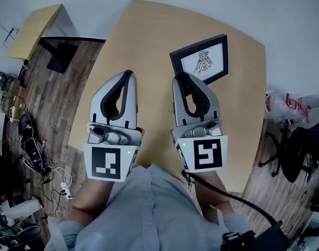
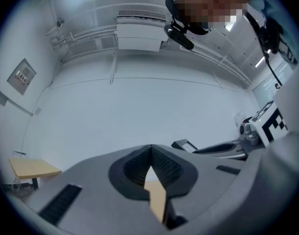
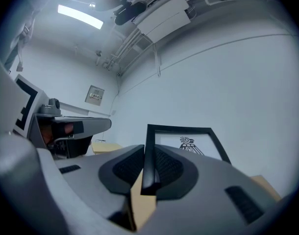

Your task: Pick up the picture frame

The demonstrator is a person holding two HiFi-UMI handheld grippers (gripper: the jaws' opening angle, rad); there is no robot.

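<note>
Left gripper (image 1: 129, 75): jaws closed tip to tip, nothing between them. It points forward, roughly level.

Right gripper (image 1: 182, 78): beside the left, near but not touching, also pointing forward. Its jaws are clamped on the left edge of the picture frame (image 1: 204, 60).

Left forearm (image 1: 91, 197) and right forearm (image 1: 218, 184) run back to the torso, elbows bent.

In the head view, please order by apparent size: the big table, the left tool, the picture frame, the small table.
1. big table
2. left tool, though nearness to the camera enlarges it
3. picture frame and small table look alike; unranked
</note>
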